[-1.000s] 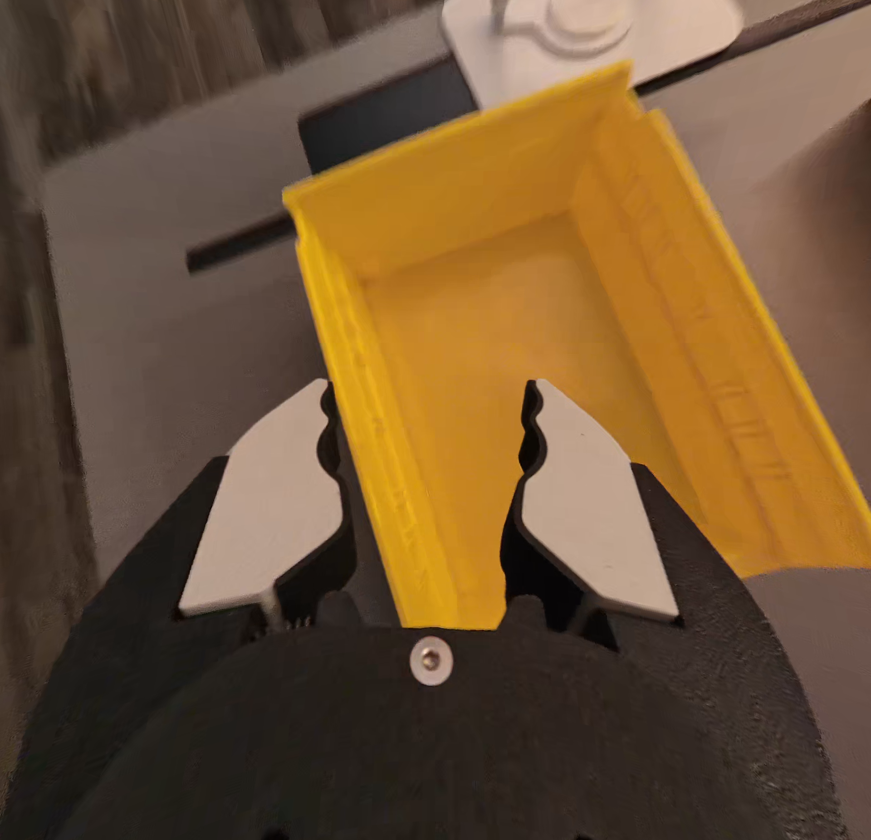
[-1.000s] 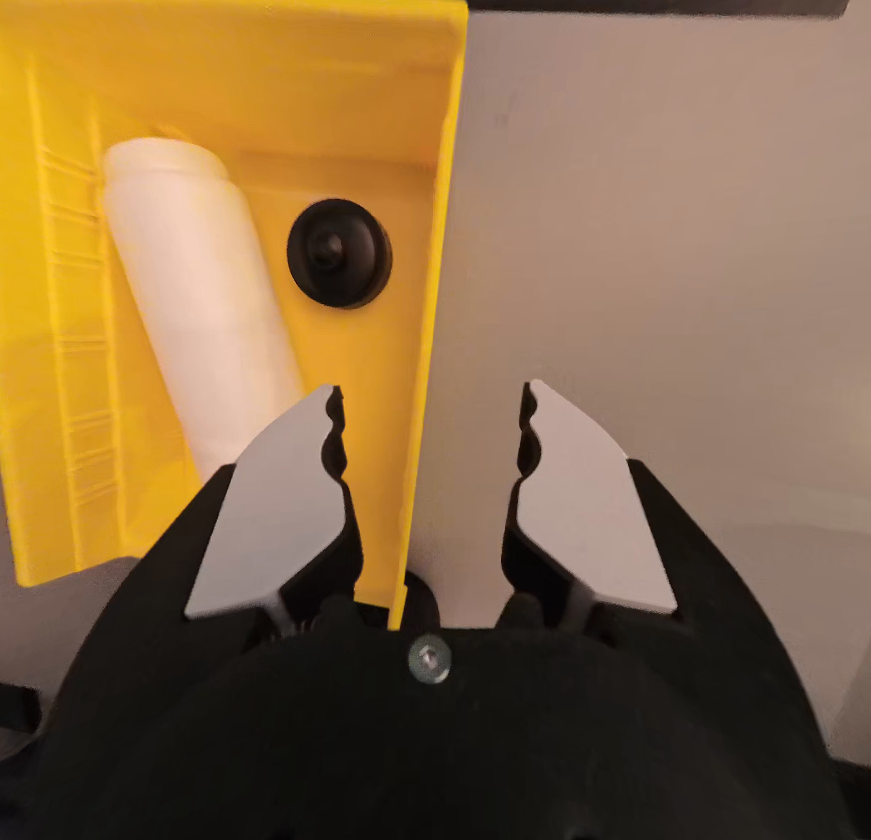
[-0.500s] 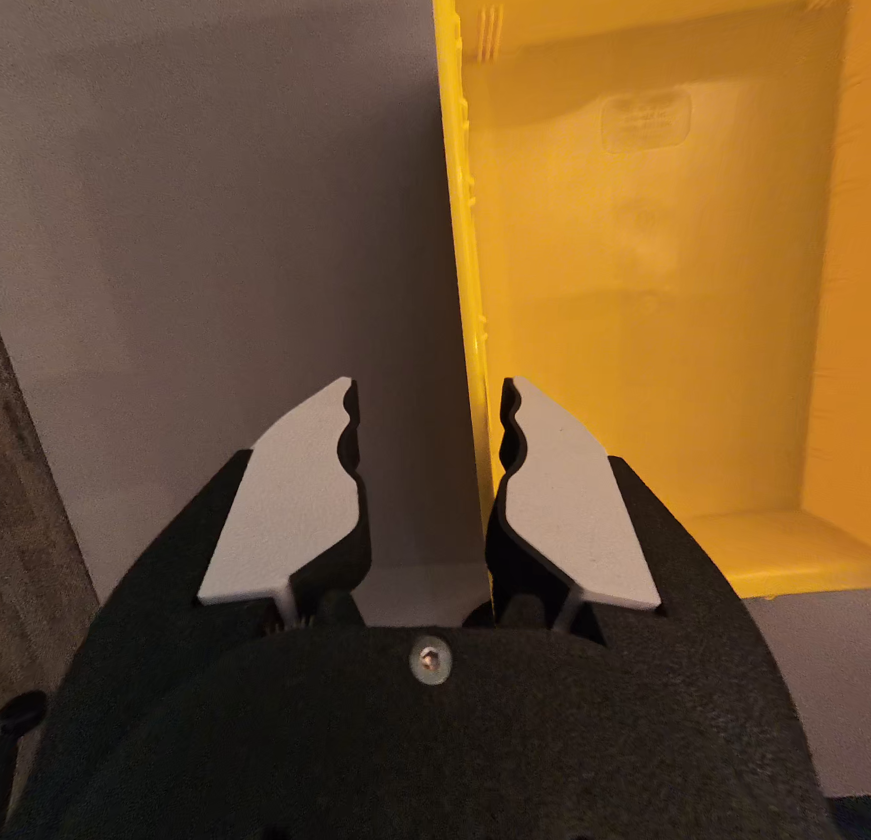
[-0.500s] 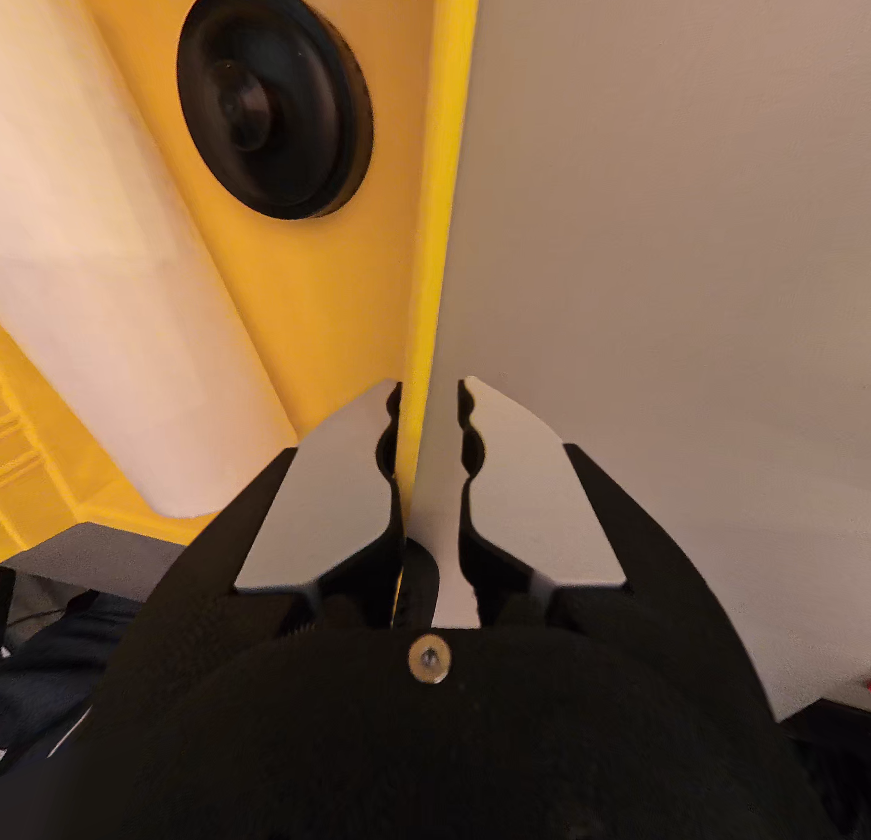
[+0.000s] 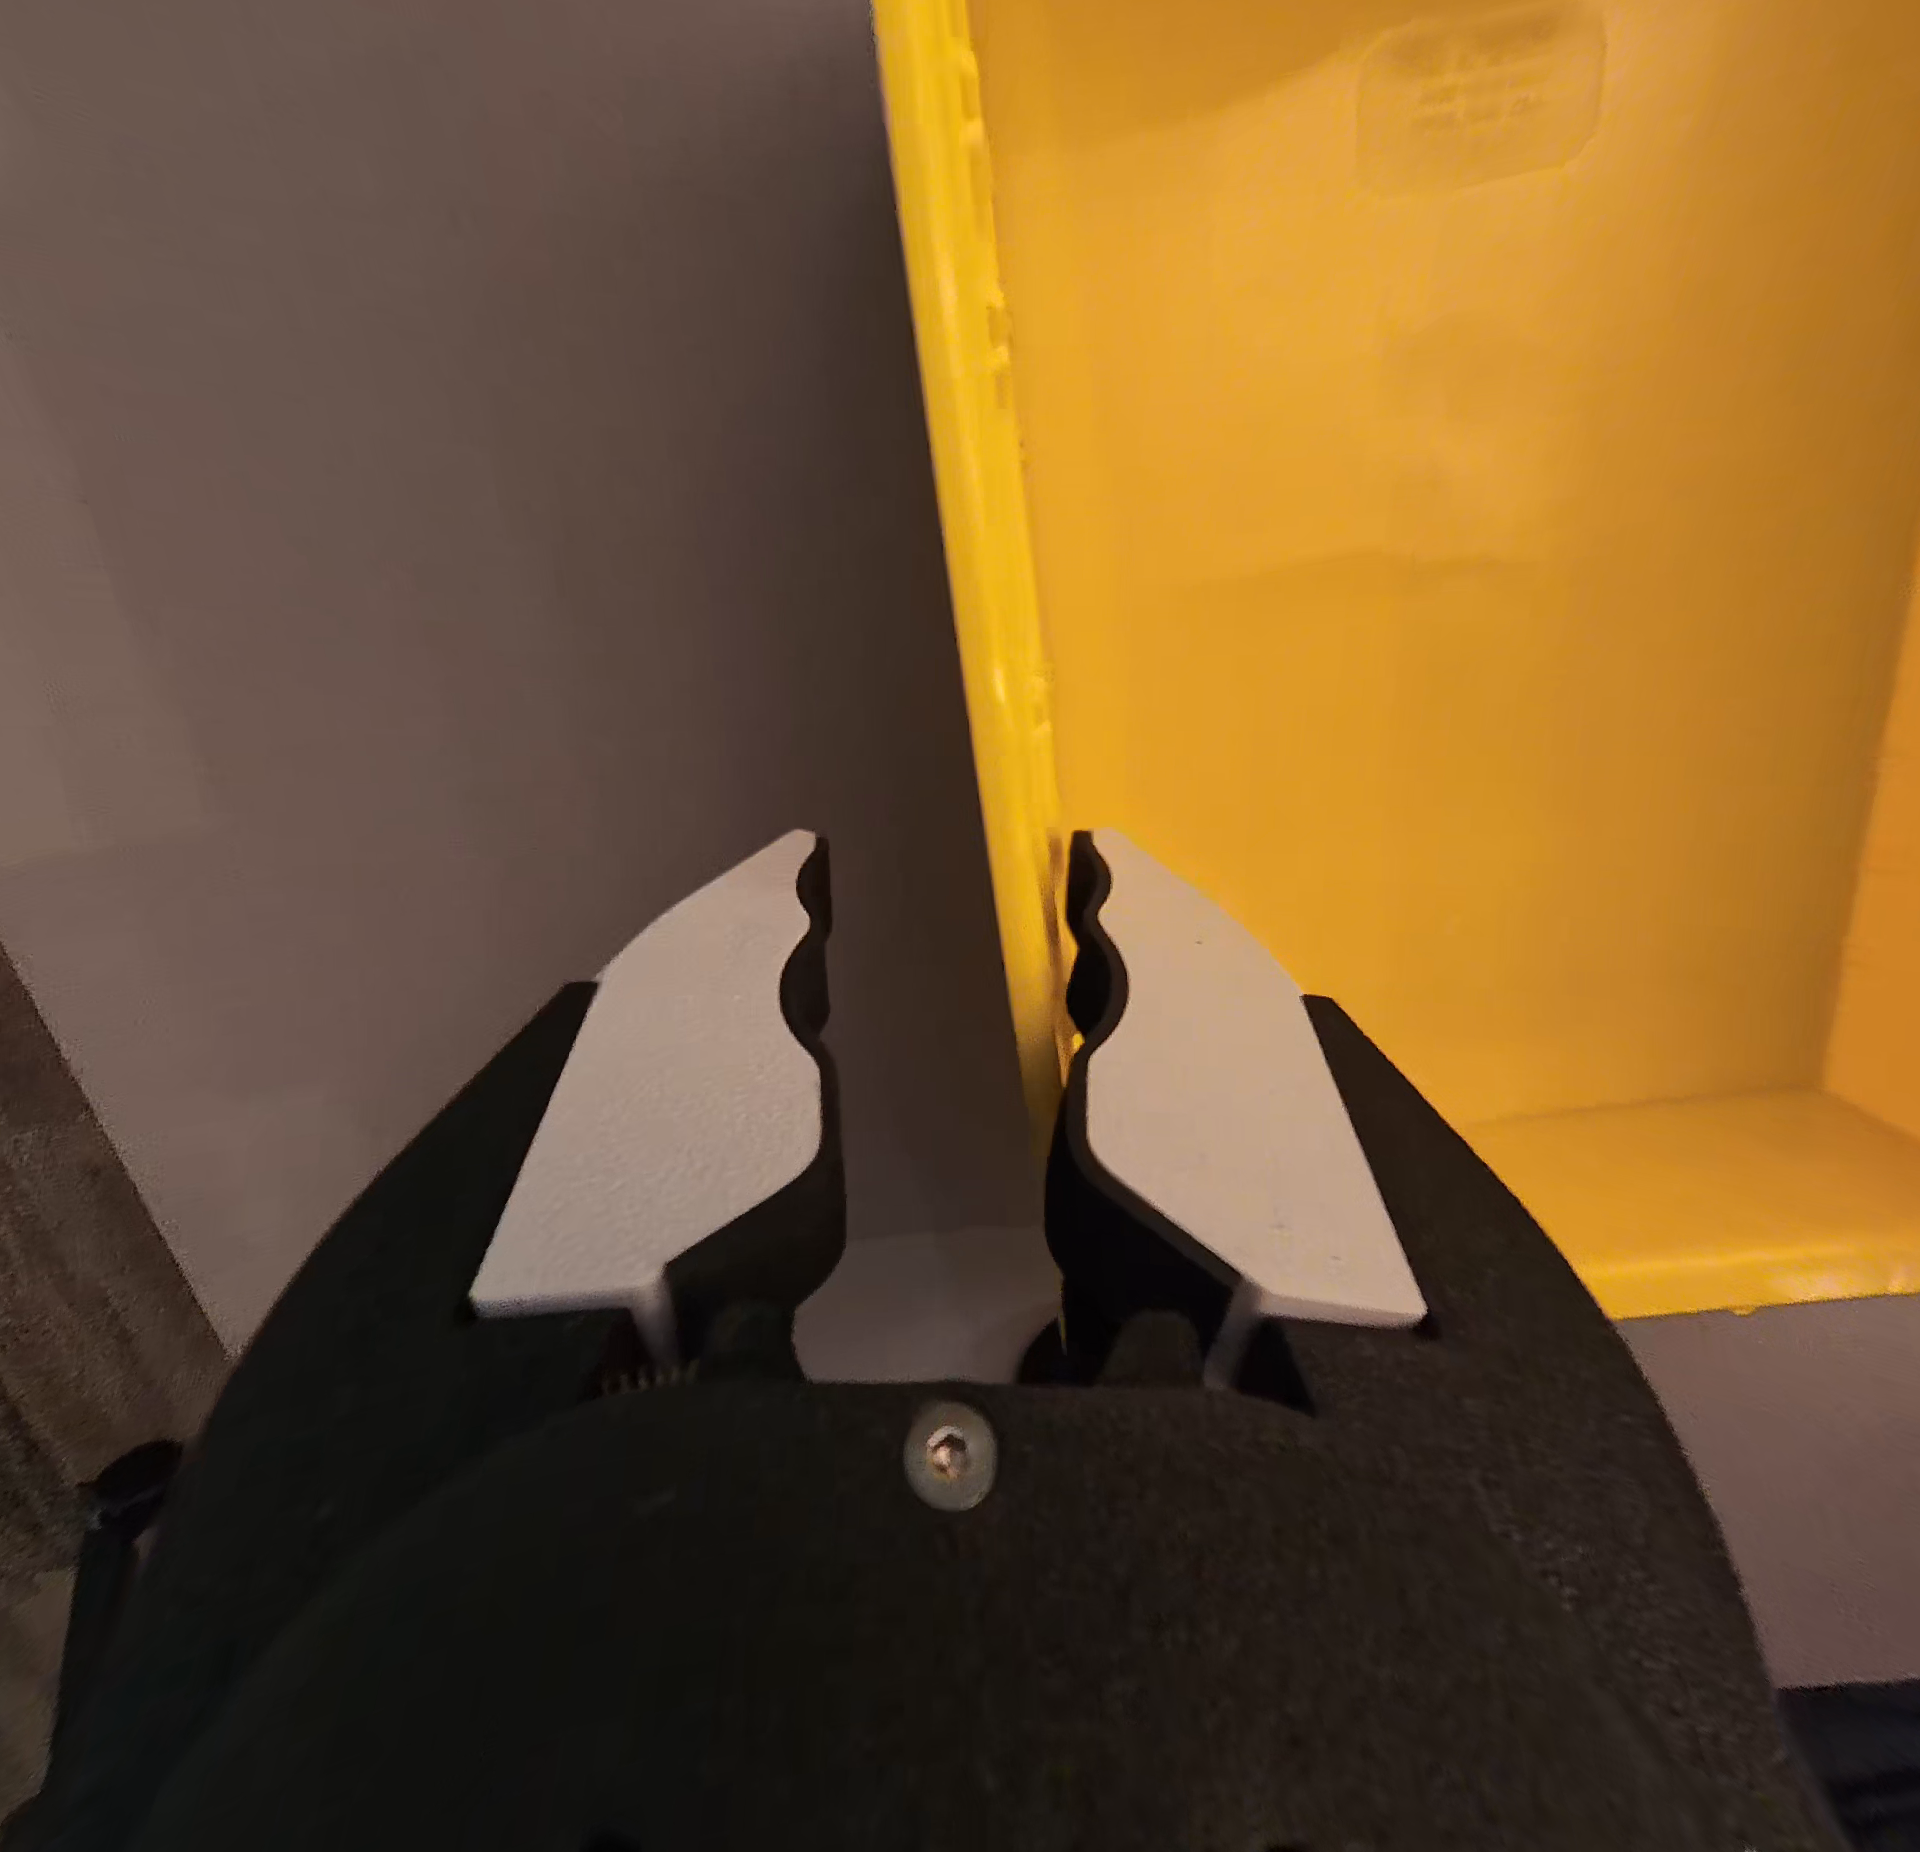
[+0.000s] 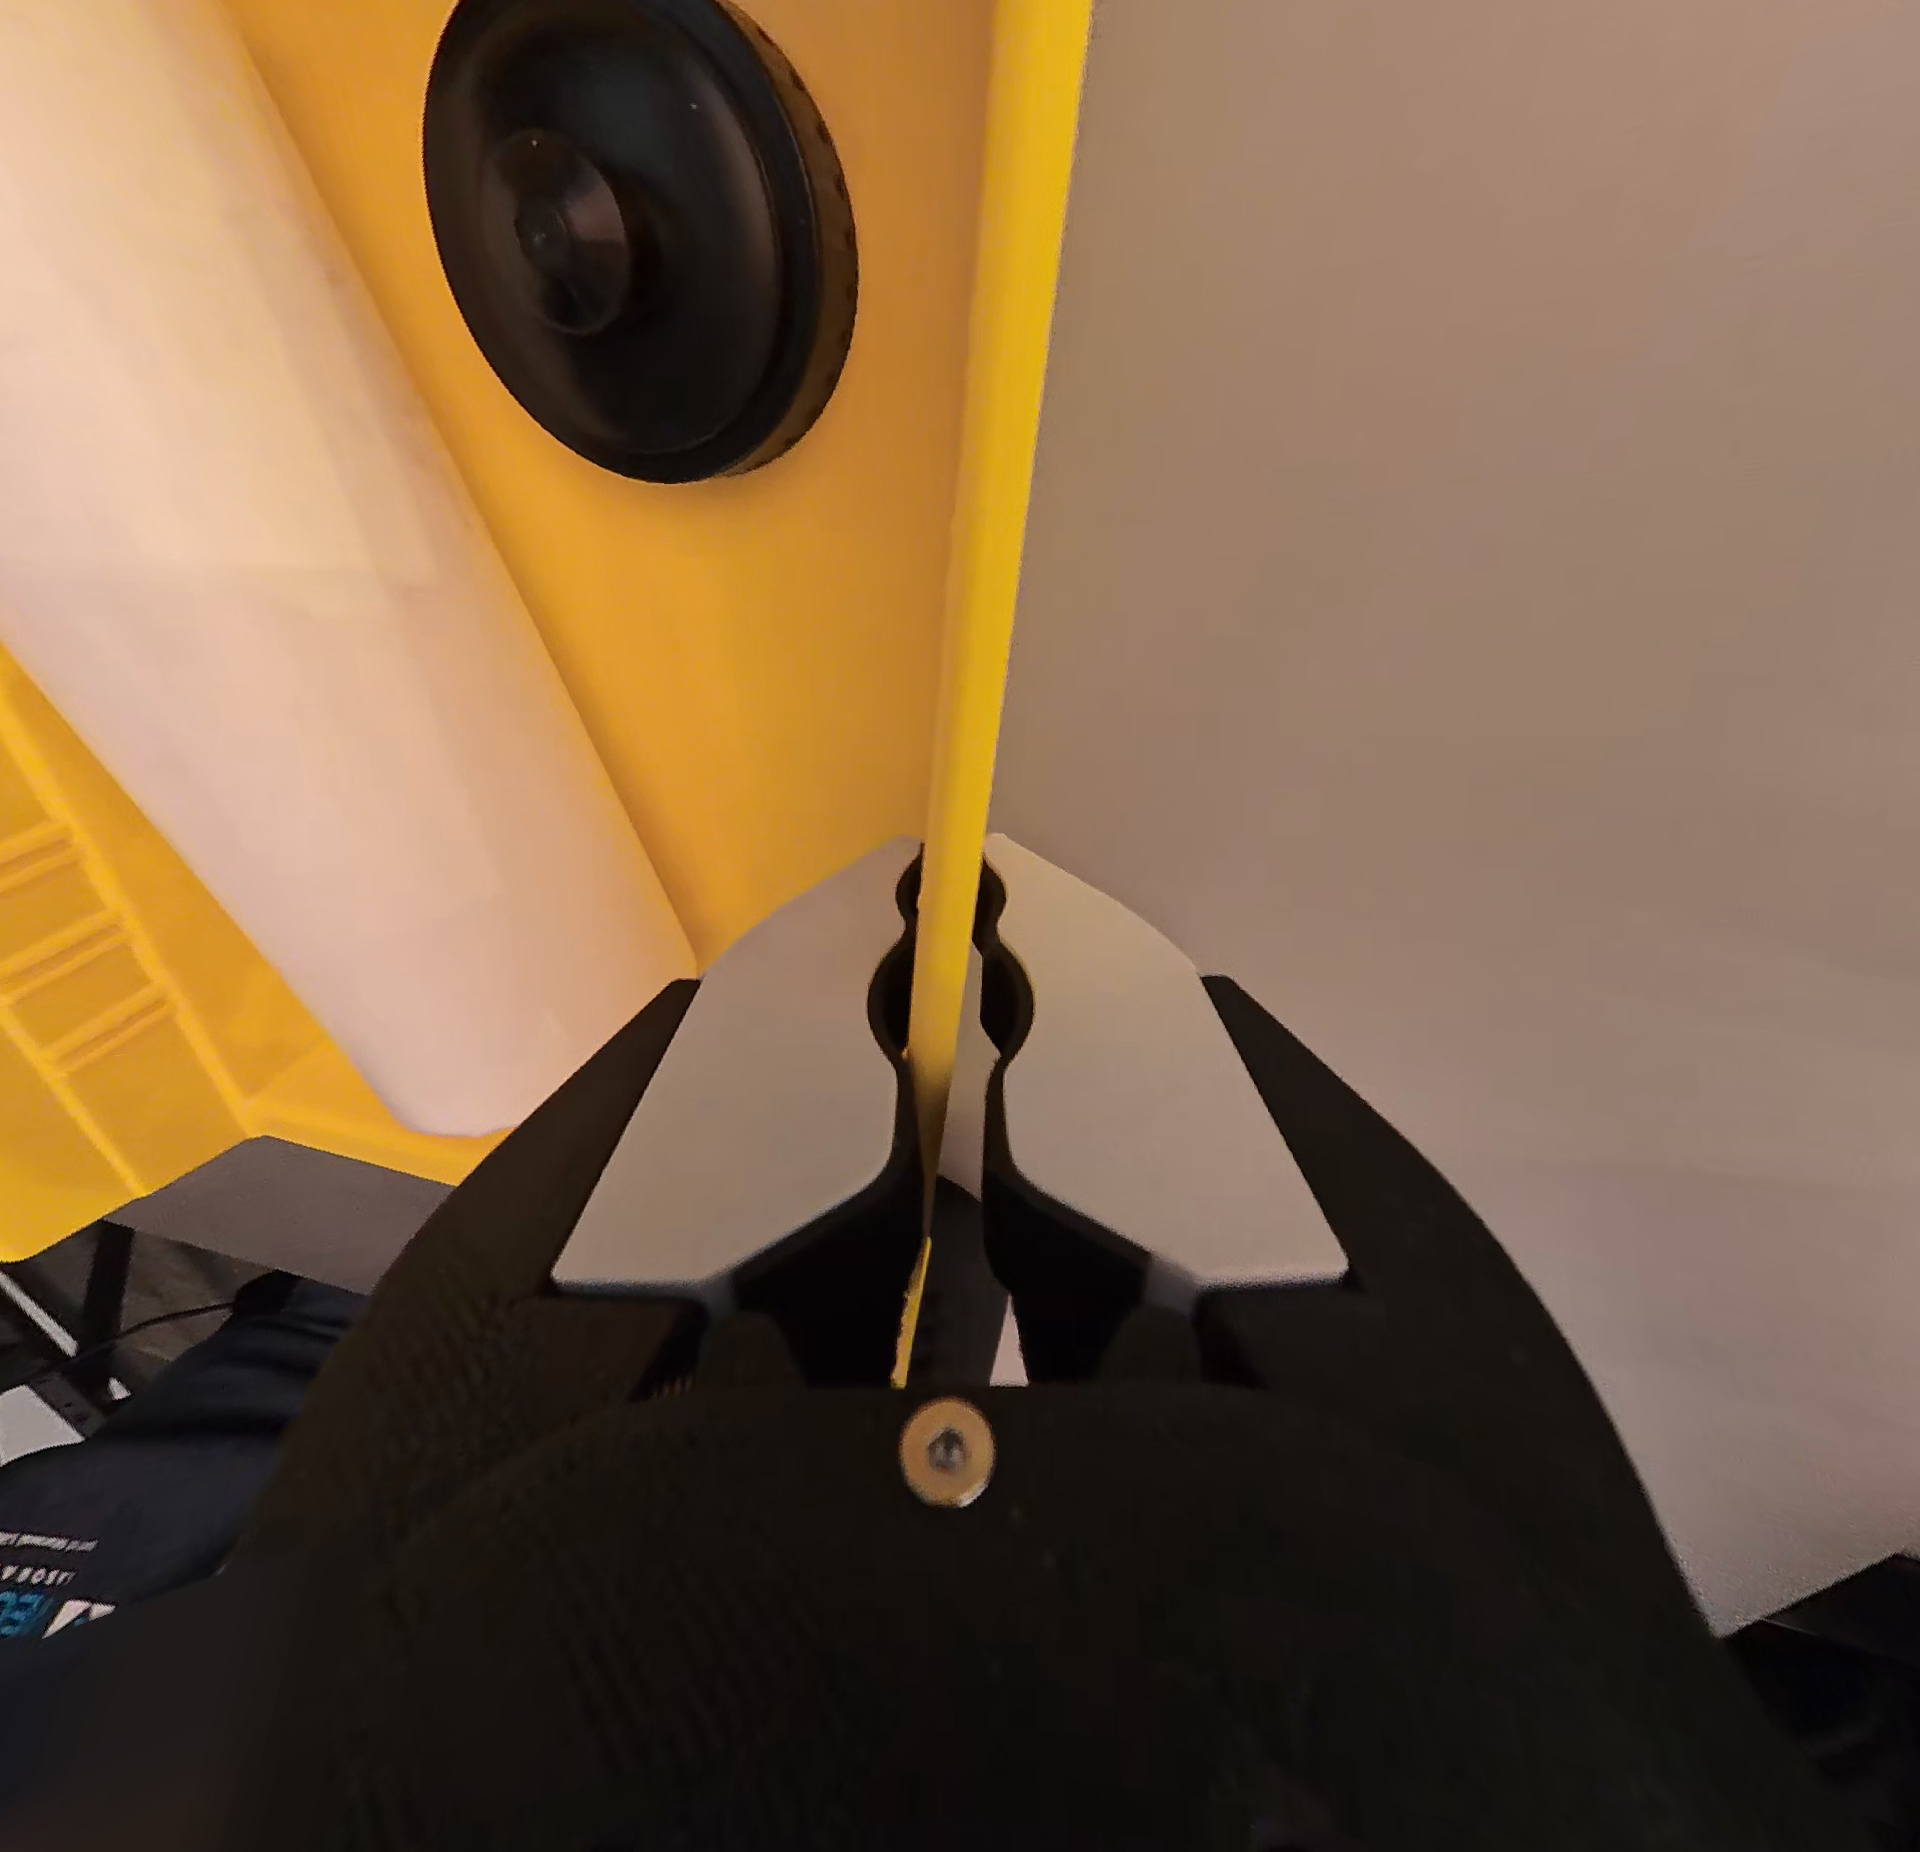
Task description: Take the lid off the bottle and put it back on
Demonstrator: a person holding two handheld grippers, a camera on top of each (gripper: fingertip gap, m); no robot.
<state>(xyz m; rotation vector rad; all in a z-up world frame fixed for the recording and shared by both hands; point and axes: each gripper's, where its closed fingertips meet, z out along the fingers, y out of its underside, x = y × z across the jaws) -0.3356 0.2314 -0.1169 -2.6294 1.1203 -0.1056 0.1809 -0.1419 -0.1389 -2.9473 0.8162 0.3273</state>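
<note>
Two grippers at opposite walls of a yellow plastic bin [image 6: 727, 659]; right gripper [image 6: 951, 852] pinched tight on the bin's right wall [image 6: 1023, 452], one finger inside and one outside; left gripper [image 5: 948, 846] part-open astride the left wall [image 5: 951, 348], inner finger [image 5: 1195, 1054] touching it, outer finger clear, so not yet clamped.

Seen just left of the right gripper's inside finger: white bottle [image 6: 260, 555] lying on its side on the bin floor, long axis running away and leftward, near end close to that finger; farther on, between bottle and gripped wall, black round lid [image 6: 639, 207] lying loose, already off.

Nearer to both: the right gripper; nothing of either in the left wrist view, only bare floor. Judged next: release of the wall, then a reach inward and left.

Moulded stamp on that floor, too faint to read; printed dark cloth below the table edge, left unquoted.
</note>
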